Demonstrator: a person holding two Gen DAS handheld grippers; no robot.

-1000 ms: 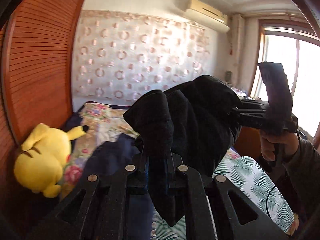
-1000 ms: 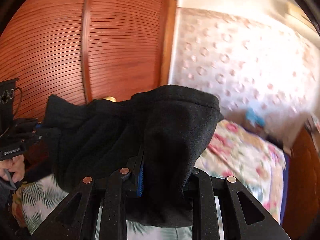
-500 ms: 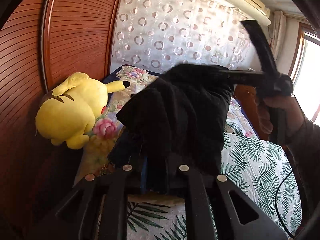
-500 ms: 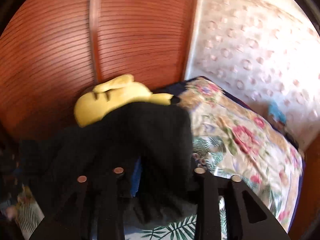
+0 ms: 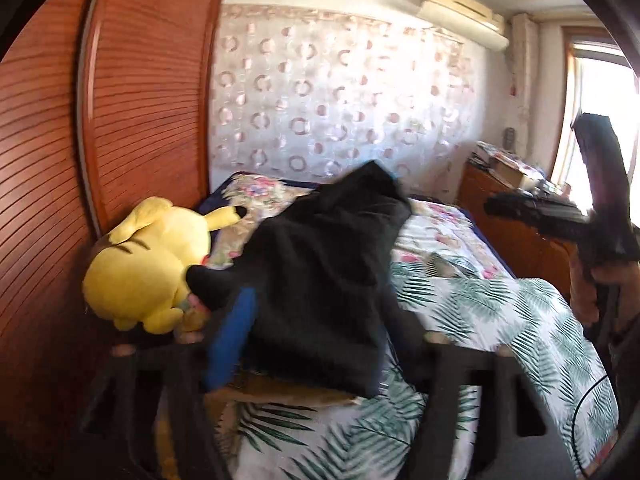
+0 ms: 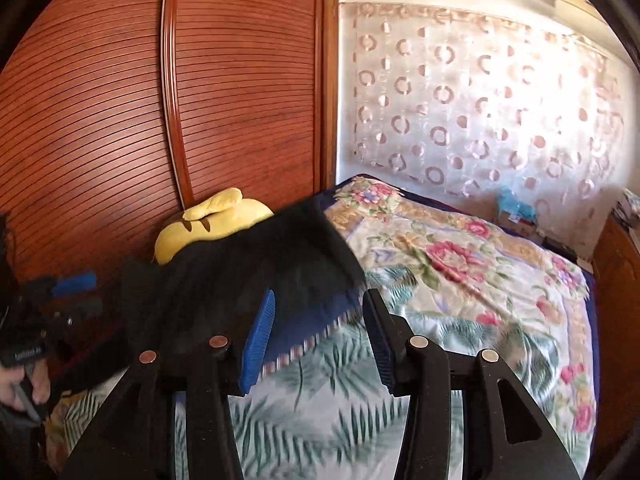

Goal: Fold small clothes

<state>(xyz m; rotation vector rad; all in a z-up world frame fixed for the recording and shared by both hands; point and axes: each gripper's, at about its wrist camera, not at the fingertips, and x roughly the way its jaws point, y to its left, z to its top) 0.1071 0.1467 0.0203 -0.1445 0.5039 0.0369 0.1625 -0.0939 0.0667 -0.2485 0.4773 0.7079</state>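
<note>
A black garment (image 5: 320, 280) lies bunched on the bed beside a yellow plush toy; it also shows in the right wrist view (image 6: 240, 272). My left gripper (image 5: 316, 340) is open, its blue pad (image 5: 236, 332) against the garment's near edge, the fingers spread wide around the cloth. My right gripper (image 6: 320, 332) is open and empty, just in front of the garment's right edge. In the left wrist view the right gripper (image 5: 536, 216) is held off to the right above the bed.
A yellow plush toy (image 5: 148, 268) leans on the wooden wardrobe doors (image 5: 120, 120) at the left. The bed has a leaf-print sheet (image 5: 500, 320) and a floral quilt (image 6: 460, 260). A wooden cabinet (image 5: 512, 216) stands at the right.
Both grippers carried the black garment down onto the bed and let go of it. The right gripper drew away to the right. Both sets of fingers are now apart.
</note>
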